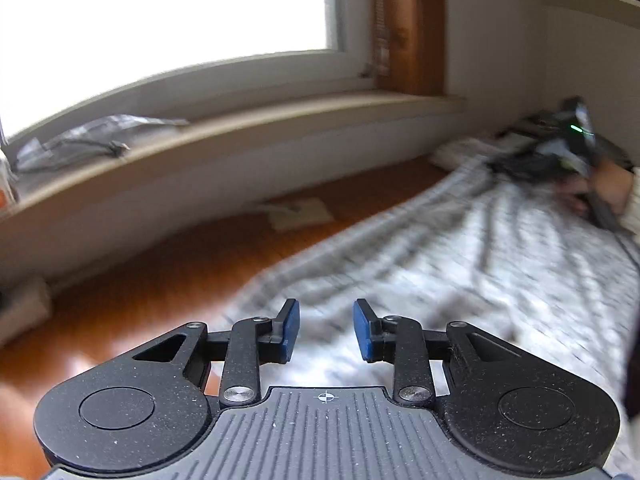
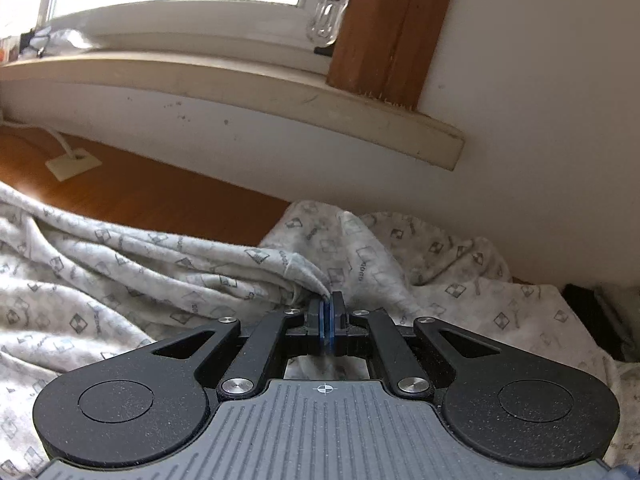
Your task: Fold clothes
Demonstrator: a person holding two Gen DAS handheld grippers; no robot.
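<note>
you have a grey-and-white patterned garment (image 2: 120, 264) spread over a wooden floor (image 1: 152, 280) under a window sill (image 1: 240, 132), and the fold looks to be at its gathering stage: one end is gripped, the other not yet. your right gripper (image 2: 329, 312) has its blue pads pressed together on a bunched peak of the cloth near the wall, folds radiating away from the pinch to the left. your left gripper (image 1: 326, 330) hangs over the near end of the same cloth with its jaws part open and nothing between the blue pads (image 1: 291, 330); the fabric below is blurred, so its edge there cannot be read exactly. in the left wrist view the garment runs as a long band from the near foreground to the far right, where the other hand (image 1: 608, 188) holds its tool; its long axis lies along that diagonal, roughly parallel with the sill, and which end is collar or hem cannot be told. the next move, by my reading, calls for you to lower the left gripper onto a near edge or corner, close on a single layer rather than a bunch, then lift both ends together to pull the cloth taut before laying one half over the other.
</note>
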